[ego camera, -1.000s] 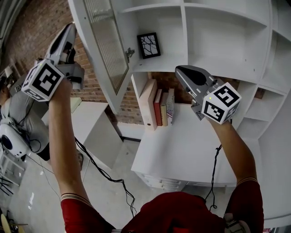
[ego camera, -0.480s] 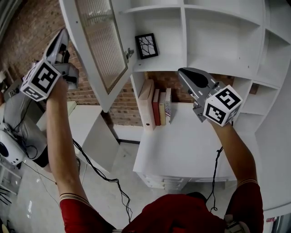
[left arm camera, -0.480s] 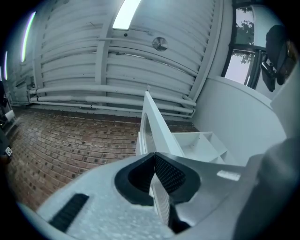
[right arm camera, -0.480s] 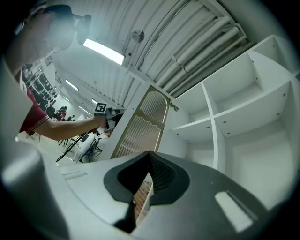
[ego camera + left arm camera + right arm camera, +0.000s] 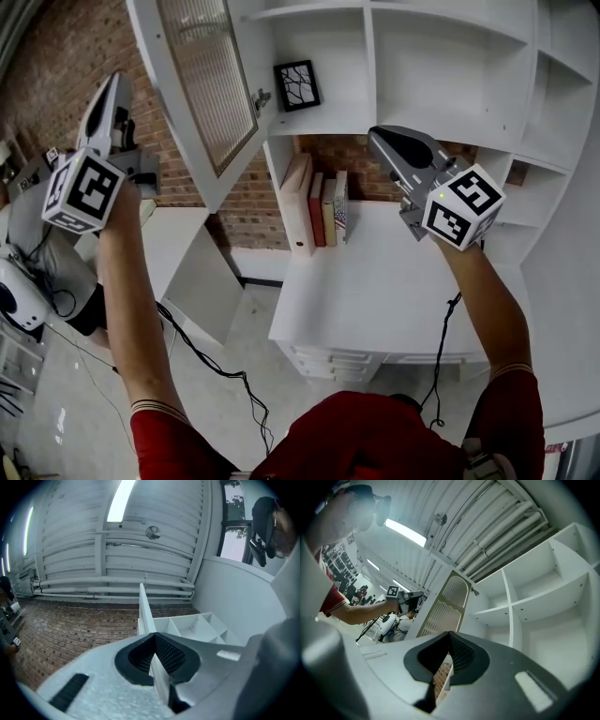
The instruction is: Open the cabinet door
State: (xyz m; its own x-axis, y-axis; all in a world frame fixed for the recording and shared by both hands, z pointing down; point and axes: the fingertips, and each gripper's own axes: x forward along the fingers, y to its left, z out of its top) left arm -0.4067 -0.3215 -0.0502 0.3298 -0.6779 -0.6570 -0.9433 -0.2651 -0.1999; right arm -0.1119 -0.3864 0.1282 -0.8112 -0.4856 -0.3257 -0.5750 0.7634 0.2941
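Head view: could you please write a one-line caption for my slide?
Cabinet door stands open; left gripper, shut, hangs beside it; right gripper raised above the white desk.

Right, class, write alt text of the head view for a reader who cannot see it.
A white cabinet door with a ribbed glass pane stands swung open. The left gripper is raised beside its outer edge; the right gripper is held over a white desk with books.

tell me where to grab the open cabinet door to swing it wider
Probably take the cabinet door by its free white frame edge, the one nearest the left gripper, not the ribbed glass. Come edge-on from that side, jaws astride. The frame looks thin and flat there, and the door stands swung out with that edge in open air.
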